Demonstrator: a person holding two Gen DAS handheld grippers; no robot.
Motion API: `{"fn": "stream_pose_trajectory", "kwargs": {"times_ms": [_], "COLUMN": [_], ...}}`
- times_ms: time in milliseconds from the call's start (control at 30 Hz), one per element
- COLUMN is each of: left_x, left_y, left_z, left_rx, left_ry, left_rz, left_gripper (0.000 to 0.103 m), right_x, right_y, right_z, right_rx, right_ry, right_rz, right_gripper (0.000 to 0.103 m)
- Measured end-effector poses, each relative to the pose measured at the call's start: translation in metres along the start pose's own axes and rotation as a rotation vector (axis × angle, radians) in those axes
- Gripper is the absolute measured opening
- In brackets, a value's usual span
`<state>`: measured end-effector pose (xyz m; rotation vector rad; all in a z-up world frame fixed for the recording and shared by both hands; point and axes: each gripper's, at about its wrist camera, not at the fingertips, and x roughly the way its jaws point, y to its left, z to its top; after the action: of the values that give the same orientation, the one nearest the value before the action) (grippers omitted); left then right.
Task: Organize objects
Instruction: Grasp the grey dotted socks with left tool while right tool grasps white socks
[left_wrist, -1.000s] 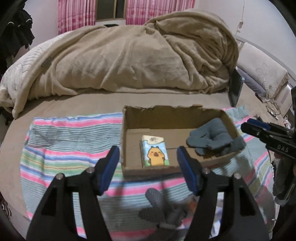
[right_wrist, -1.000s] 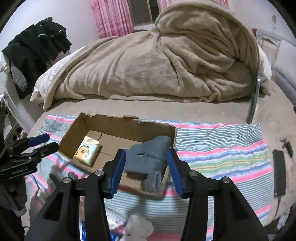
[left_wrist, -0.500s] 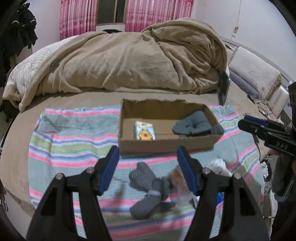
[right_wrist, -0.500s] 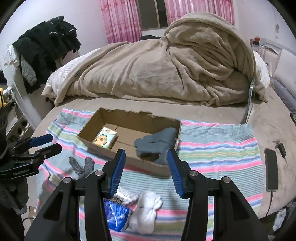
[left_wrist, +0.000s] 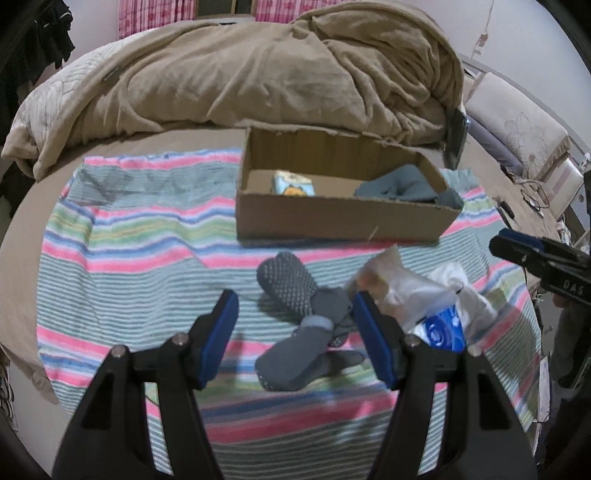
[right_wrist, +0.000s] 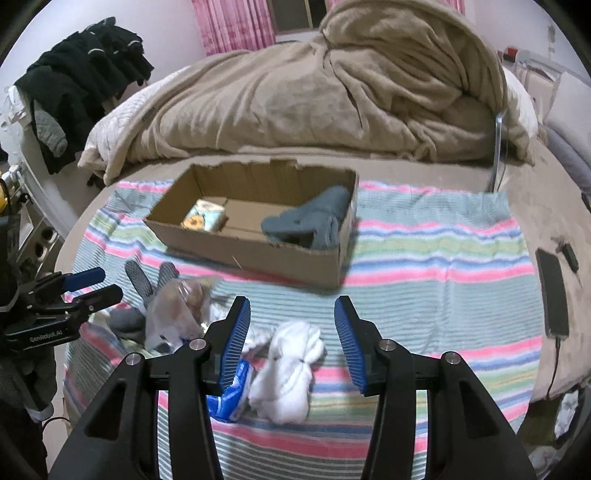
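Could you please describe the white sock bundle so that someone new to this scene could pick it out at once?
Start at the cardboard box on the striped cloth over the bed. On the cloth in front of the box, nearer the camera, lies the white sock bundle, between the right gripper's open jaws. It alone is all white; beside it are a blue-printed packet and grey socks.

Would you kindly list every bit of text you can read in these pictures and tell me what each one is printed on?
"DAS": on the right gripper body, seen from the left wrist.
"GenRobot.AI": on the left gripper body, seen from the right wrist.
Blue packet: white print, too blurred to read.
Small pack in the box: cartoon picture, any text too small to read.
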<state>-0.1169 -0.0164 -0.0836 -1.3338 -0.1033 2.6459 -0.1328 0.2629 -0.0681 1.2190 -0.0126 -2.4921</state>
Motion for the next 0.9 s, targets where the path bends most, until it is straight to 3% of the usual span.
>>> {"fn": "stream_pose_trajectory", "kwargs": {"times_ms": [533, 767, 900], "left_x": [0.039, 0.047, 0.044], "left_y": [-0.005, -0.007, -0.009], "left_z": [-0.021, -0.027, -0.027], "left_rx": [0.041, 0.065, 0.087], "left_ry": [0.118, 0.122, 0.096], "left_rz": [0.04, 0.041, 0.039], "left_gripper": [0.066, 0.065, 0.054], "right_x": [0.041, 0.055, 0.054], "right_y": [-0.002, -0.002, -0.001], "right_z": [-0.031, -0.04, -0.04], "right_rx": [0.007, 0.001, -0.007], "right_ry": [0.141, 0.193, 0.192], "right_rz": [0.019, 0.04, 0.067], "right_gripper": [0.05, 0.05, 0.036]}}
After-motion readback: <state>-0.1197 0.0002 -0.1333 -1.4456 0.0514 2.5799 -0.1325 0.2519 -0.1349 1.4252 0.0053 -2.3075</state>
